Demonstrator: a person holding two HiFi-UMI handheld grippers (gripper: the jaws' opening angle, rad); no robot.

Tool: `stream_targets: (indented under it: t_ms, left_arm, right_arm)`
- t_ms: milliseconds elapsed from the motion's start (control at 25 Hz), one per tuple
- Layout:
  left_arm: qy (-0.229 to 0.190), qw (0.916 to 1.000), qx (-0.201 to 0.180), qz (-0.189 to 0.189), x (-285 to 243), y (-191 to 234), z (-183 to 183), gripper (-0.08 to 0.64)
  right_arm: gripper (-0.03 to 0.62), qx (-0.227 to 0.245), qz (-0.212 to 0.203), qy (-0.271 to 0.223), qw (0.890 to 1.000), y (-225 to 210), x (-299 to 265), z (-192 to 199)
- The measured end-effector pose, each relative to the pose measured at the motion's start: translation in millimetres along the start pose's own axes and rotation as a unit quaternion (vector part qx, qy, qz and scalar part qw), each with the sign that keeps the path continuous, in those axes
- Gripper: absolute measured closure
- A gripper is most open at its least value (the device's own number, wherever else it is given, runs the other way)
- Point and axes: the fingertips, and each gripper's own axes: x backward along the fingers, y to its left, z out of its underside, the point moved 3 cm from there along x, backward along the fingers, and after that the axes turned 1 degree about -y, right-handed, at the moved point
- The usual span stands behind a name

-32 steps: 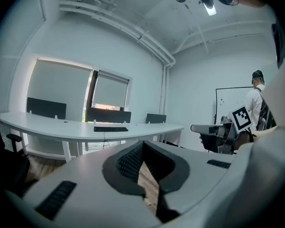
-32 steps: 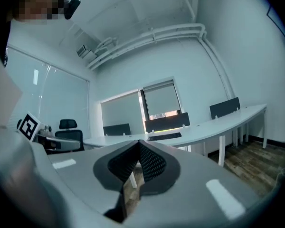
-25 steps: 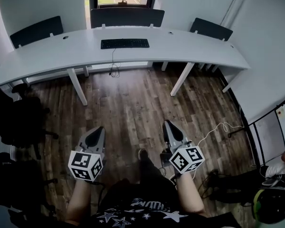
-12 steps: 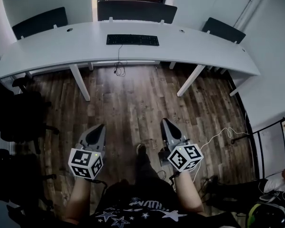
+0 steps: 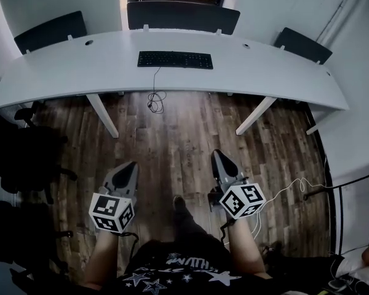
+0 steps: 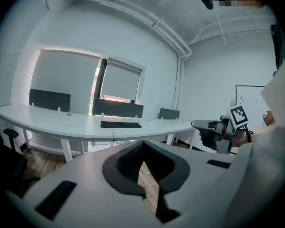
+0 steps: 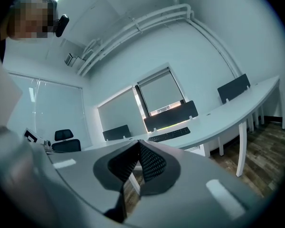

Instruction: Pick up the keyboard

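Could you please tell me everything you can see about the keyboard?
The keyboard is black, long and slim, seemingly plastic. It lies flat near the middle of the white desk, long side along the front edge. A thin dark cable runs from it over that edge and dangles in a loop. Nothing else touches it.

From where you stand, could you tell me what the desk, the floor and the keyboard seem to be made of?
Desk: probably white laminate, smooth and evenly matte. Floor: wood or wood-look planks, shown by brown grain and plank seams. Keyboard: likely black plastic, matte.
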Motion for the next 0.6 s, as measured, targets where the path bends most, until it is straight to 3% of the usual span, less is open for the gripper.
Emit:
stream_targets:
  t_ms: [600]
  left_arm:
    - [0.014,0.9997,-0.001,-0.021,-133,9,-39,0.551]
  right_arm:
    - [0.589,-0.022,-0.021,0.021,0.999,-101,-106,-32]
